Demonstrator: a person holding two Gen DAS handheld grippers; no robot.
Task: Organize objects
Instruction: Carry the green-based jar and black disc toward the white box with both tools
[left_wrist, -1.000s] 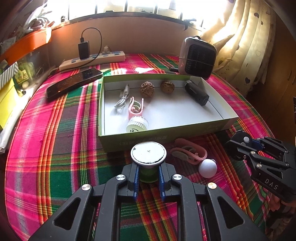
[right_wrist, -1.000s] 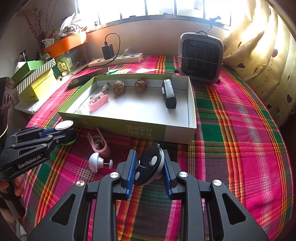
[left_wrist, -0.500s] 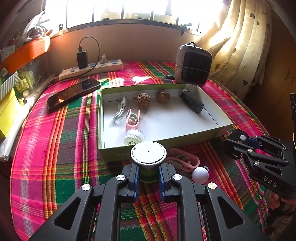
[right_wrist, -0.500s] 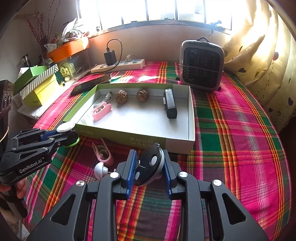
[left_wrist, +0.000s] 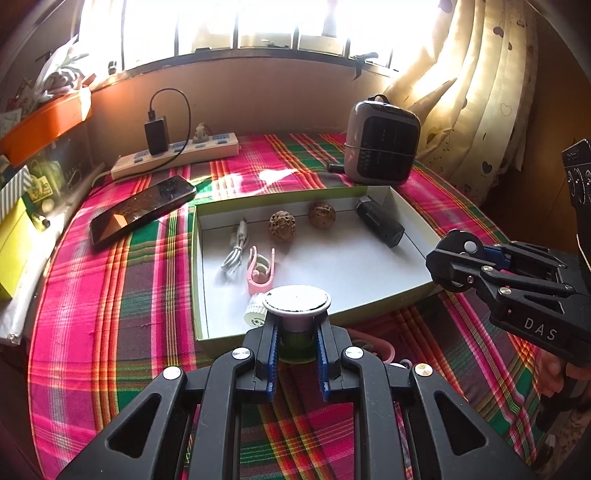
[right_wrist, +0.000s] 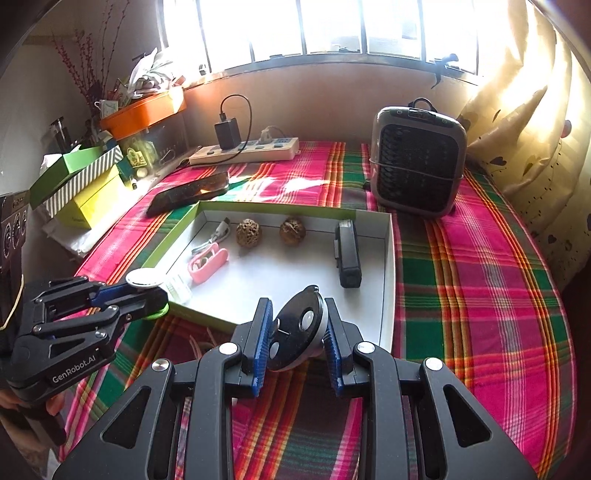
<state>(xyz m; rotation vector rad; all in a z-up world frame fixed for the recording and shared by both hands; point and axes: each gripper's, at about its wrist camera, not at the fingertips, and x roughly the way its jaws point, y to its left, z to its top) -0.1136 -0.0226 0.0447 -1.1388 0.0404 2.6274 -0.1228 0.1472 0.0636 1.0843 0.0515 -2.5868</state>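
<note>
Left gripper (left_wrist: 297, 345) clenched on green jar with silver lid (left_wrist: 296, 303), held above near edge of green-rimmed tray (left_wrist: 421, 230). Right gripper (right_wrist: 295, 341) clenched on black round disc (right_wrist: 300, 328), held tilted above tray's near right corner. Walnuts (left_wrist: 282, 226), pink clip (left_wrist: 260, 271), black cylinder (left_wrist: 380, 226) seen inside tray.

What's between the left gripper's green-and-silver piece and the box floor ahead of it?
Only the box's near wall lies ahead. The left gripper, shut on the green-and-silver piece, carries it at about rim level. Just inside, the white round item and pink clip occupy the nearest floor; further right is bare.
</note>
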